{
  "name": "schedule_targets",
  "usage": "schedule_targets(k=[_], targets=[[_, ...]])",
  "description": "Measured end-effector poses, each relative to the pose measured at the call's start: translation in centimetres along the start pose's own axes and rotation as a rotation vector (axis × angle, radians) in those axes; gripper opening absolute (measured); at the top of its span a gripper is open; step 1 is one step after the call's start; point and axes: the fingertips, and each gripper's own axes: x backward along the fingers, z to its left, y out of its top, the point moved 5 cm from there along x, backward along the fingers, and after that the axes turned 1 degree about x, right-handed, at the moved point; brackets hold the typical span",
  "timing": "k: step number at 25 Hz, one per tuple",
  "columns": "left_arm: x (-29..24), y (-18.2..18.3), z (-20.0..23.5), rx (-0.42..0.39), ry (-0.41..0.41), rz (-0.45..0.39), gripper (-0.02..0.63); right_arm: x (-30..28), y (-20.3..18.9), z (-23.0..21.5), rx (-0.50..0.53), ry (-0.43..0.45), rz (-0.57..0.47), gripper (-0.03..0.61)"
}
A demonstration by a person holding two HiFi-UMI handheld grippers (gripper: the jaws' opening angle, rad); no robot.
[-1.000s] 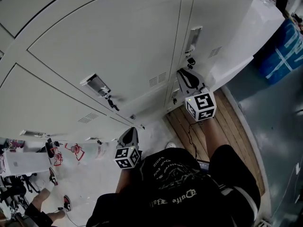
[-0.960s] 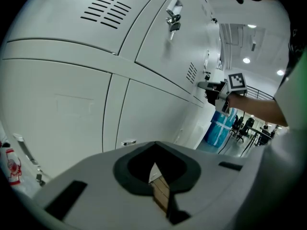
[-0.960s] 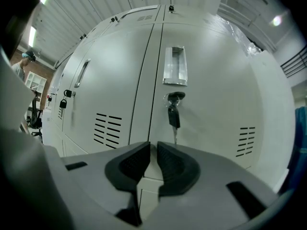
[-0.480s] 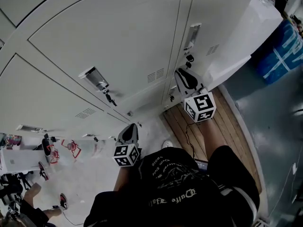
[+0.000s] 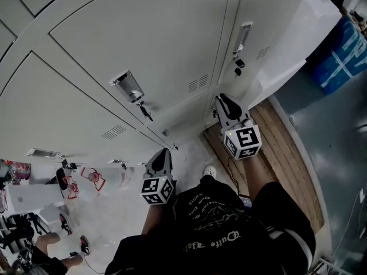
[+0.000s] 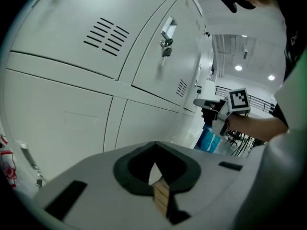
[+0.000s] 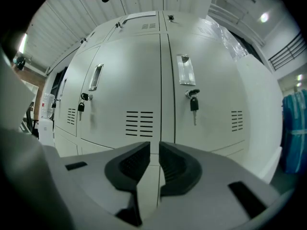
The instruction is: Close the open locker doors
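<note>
White locker doors (image 5: 155,44) fill the head view, and all that I see lie flush with their frames. In the right gripper view two doors face me, the right one (image 7: 211,85) with a recessed handle (image 7: 184,70) and a hanging key (image 7: 193,104), the left one (image 7: 124,85) with a handle (image 7: 96,76). My right gripper (image 5: 225,103) (image 7: 154,145) points at the seam between them, a short way off, its jaws a narrow slit apart with nothing in it. My left gripper (image 5: 160,160) (image 6: 154,163) hangs lower by the bottom lockers, its tips together, empty.
A blue bag (image 5: 338,56) stands right of the locker bank, whose end panel is wrapped in plastic film (image 5: 287,56). Wooden planks (image 5: 281,148) lie at the locker foot. At lower left are red items (image 5: 92,176), a white box (image 5: 31,196) and another person's feet (image 5: 74,248).
My right gripper has drawn back a little from the keyed door, lower in the head view. The view itself has shifted slightly. My left gripper has barely moved.
</note>
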Motion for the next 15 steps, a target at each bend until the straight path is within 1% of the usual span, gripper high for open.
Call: schedule_targets(k=[4, 8, 13, 15], targets=[[1.1, 0.5, 0.8, -0.024, -0.010, -0.015, 0.006, 1.9, -1.8, 2.9, -0.030, -0.016, 0.037, 0.046], [2.5, 1.3, 1.7, -0.052, -0.010, -0.049, 0.006, 3.5, -3.4, 5.6, -0.059, -0.036, 0.067, 0.046], [4.3, 2.3, 2.3, -0.113, -0.006, -0.095, 0.006, 5.3, -4.7, 8.6, -0.087, -0.071, 0.089, 0.046], [4.9, 2.2, 2.8, -0.123, -0.002, -0.098, 0.006, 6.0, -5.1, 9.8, -0.096, -0.081, 0.094, 0.045]])
